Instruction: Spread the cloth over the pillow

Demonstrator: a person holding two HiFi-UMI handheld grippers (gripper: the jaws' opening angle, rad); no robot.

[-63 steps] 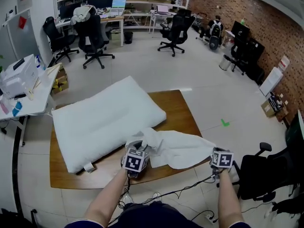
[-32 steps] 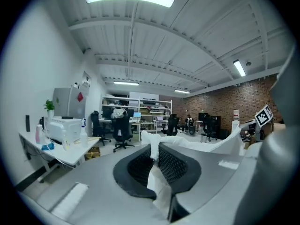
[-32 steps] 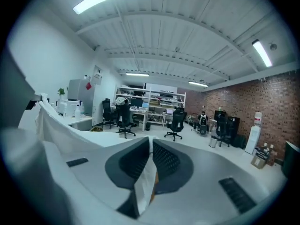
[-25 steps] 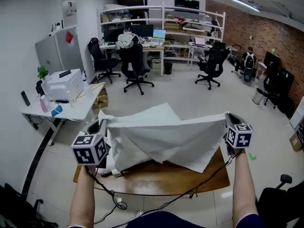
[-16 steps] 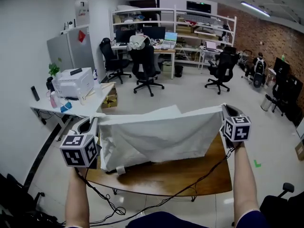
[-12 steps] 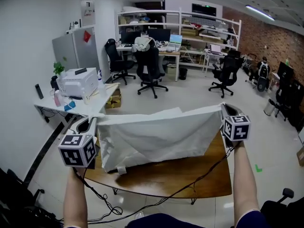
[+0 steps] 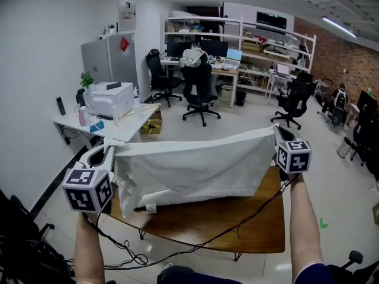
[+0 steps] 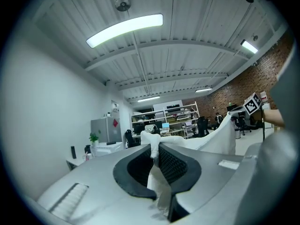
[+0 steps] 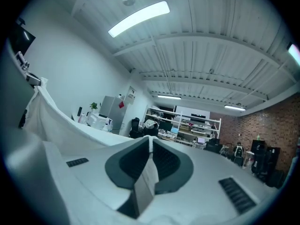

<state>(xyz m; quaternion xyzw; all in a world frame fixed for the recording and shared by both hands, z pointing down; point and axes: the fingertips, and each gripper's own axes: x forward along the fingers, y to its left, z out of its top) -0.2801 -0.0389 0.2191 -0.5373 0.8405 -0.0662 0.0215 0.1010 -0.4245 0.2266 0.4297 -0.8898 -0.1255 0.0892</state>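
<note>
The white cloth [image 7: 189, 167] hangs stretched in the air between both grippers, above the wooden table [image 7: 237, 218]. My left gripper [image 7: 108, 151] is shut on the cloth's left top corner, and in the left gripper view the fabric [image 8: 157, 172] is bunched between the pads. My right gripper [image 7: 279, 134] is shut on the right top corner; a thin fold of cloth [image 9: 146, 182] sits between its jaws. The pillow is almost hidden behind the cloth; only a white corner with its tag [image 7: 149, 206] peeks out below.
A white desk with a printer [image 7: 112, 98] stands left of the table, with a grey fridge [image 7: 109, 58] behind it. Office chairs [image 7: 198, 90] and shelves fill the back of the room. Cables [image 7: 195, 246] hang from the grippers across the table's front.
The cloth, earlier crumpled on the table's front edge, has been lifted and pulled taut between the grippers. Over the last second it has stayed stretched while both grippers shifted slightly.
</note>
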